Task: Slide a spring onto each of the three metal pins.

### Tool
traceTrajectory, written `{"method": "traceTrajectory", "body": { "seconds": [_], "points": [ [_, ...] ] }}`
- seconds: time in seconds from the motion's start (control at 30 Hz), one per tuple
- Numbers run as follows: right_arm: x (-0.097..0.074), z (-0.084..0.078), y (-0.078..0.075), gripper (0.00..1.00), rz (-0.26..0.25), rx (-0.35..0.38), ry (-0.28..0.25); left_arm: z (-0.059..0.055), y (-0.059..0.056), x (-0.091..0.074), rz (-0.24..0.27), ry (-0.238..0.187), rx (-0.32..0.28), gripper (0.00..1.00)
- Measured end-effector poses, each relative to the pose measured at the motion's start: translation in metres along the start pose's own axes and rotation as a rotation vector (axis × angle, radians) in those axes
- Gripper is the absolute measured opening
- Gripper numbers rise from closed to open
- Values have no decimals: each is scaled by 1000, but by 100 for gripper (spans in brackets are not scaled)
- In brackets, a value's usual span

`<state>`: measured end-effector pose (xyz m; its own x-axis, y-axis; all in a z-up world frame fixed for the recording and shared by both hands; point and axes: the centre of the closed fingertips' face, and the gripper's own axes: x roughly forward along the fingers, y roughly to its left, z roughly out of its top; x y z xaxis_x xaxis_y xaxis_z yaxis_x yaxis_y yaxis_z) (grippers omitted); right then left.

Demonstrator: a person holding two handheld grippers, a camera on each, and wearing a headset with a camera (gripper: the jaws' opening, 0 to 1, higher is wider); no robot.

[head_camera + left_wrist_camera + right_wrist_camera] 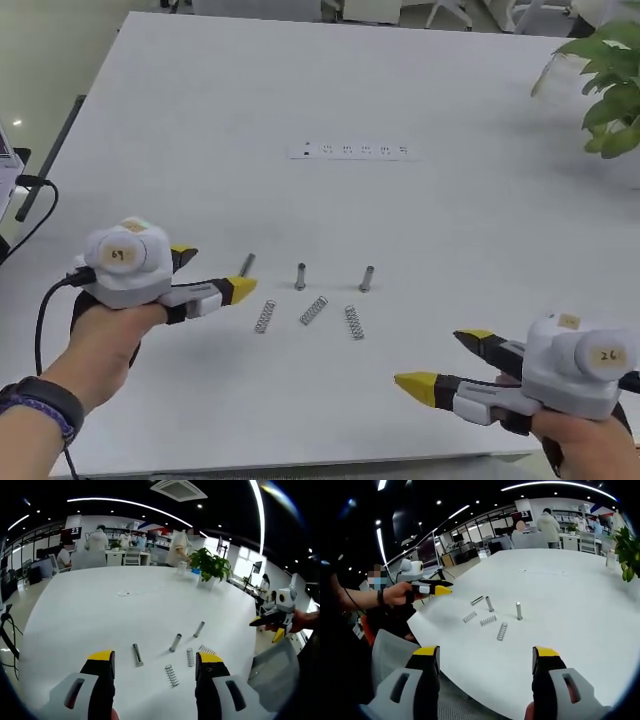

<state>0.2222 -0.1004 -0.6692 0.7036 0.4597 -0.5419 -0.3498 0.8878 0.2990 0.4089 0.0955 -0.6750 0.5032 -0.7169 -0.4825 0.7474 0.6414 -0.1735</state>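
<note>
A round sticker (120, 255) on top of the left tongs (215, 272) carries a handwritten number that looks like 69. A second sticker (608, 355) on the right tongs (440, 360) reads 26. Markings on the power strip (350, 151) on the counter (200, 120) are too small to read.

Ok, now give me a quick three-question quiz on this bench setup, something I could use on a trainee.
1. How many springs lie on the table near the pins?
2. True or false: one pin already wears a spring.
3. The left gripper is: A open and empty; B shut on a spring; C shut on a pin.
Key: 1 three; 2 false; 3 A.
</note>
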Motion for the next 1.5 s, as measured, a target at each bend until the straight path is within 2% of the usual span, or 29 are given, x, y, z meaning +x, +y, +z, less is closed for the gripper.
{"method": "traceTrajectory", "body": {
  "seconds": [0.57, 0.87, 1.0, 1.5],
  "points": [
    [0, -1, -3, 74, -7, 4, 3, 0, 15, 30, -3, 25, -22, 56],
    [0, -1, -3, 74, -7, 1, 9, -5, 23, 48, 2, 43, -47, 52],
    [2, 0, -4, 74, -7, 1, 13, -8, 30, 54, 28, 50, -67, 48],
    [5, -3, -5, 73, -5, 1, 33, -20, 42, 82, 59, 85, -126, 37]
  ]
}}
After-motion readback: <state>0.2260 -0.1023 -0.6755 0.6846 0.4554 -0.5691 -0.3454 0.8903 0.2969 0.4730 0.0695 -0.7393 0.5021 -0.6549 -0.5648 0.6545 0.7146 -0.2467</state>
